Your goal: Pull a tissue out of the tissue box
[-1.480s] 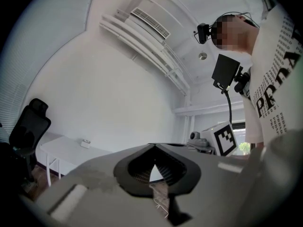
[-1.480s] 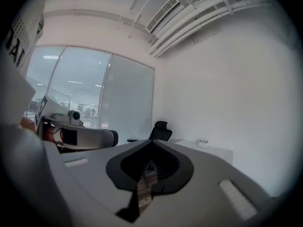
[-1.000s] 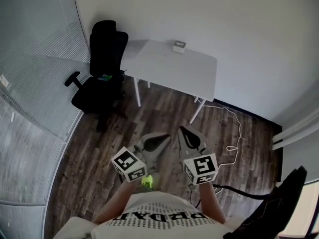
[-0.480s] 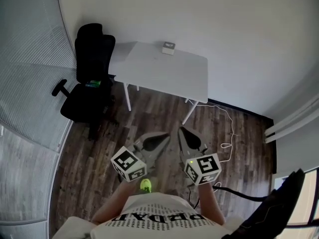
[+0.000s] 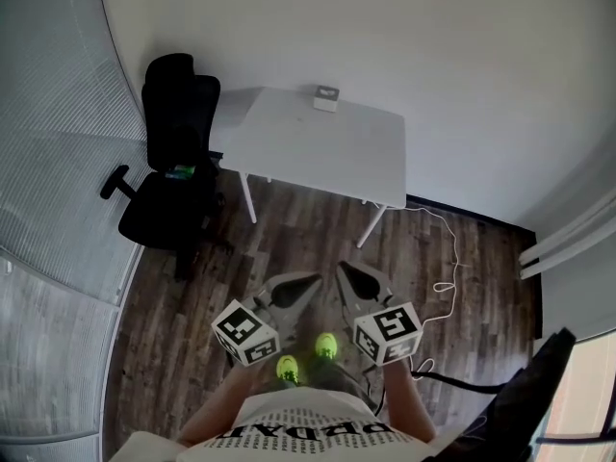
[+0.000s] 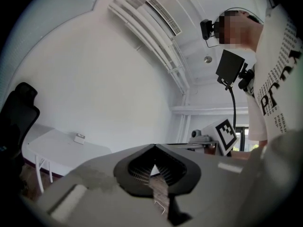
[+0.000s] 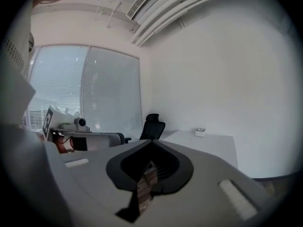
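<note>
A small white tissue box [image 5: 326, 98] stands at the far edge of a white table [image 5: 318, 147], well ahead of both grippers. It also shows as a small box [image 6: 79, 138] in the left gripper view and as the same box [image 7: 200, 132] in the right gripper view. My left gripper [image 5: 315, 279] and right gripper [image 5: 342, 268] hang side by side over the wood floor, far short of the table. The left gripper [image 6: 154, 146] has its tips together, with nothing held. The right gripper [image 7: 152, 141] is shut and empty too.
A black office chair [image 5: 171, 176] stands at the table's left end. A glass wall with blinds [image 5: 48, 181] curves along the left. A white cable [image 5: 450, 258] trails over the floor at the right, and a dark bag [image 5: 539, 383] sits at the lower right. Green shoes [image 5: 326, 345] show below the grippers.
The person has walked a step: a second green shoe now shows. Both grippers sit slightly lower in the head view and stay shut. The chair and table have shifted left in the view.
</note>
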The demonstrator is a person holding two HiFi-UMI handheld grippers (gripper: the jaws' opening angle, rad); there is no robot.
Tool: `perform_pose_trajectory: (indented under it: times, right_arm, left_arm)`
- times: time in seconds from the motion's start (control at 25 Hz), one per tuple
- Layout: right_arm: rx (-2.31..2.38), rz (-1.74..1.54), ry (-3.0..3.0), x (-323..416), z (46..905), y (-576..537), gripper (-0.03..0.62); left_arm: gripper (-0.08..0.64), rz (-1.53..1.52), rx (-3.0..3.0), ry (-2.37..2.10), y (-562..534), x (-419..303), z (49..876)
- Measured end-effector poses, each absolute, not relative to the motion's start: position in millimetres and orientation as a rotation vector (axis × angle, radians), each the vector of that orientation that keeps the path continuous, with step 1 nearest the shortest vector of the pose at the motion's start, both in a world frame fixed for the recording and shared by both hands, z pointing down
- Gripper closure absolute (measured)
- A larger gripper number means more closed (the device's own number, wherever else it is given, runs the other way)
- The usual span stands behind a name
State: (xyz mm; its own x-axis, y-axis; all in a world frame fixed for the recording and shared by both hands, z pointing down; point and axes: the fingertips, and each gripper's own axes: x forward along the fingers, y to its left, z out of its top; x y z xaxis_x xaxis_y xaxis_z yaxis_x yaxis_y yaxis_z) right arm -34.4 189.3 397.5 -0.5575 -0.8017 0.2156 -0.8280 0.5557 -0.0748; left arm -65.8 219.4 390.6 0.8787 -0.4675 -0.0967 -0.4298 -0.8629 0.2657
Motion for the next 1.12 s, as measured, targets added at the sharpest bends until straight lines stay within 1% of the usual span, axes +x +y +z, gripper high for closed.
perform_pose_trajectory:
  times: [0.28,0.72,1.12]
  right_arm:
    - [1.305,0.275,-2.678,-13.1,402.9,153.5,0.583]
    - [1.278,0.276,-2.746,33.3,392.0,100.8,0.583]
    - [1.208,0.231,-2.809,68.8,377.1,64.3,0.583]
  left_arm:
    - [0.569,-0.221,2.782,-0.756,186.3,-41.9,390.7]
    - [0.569,-0.206,2.807,-0.745,133.5,14.7,383.3]
    - [0.569,-0.212,2.792,-0.871,94.1,45.1,373.0]
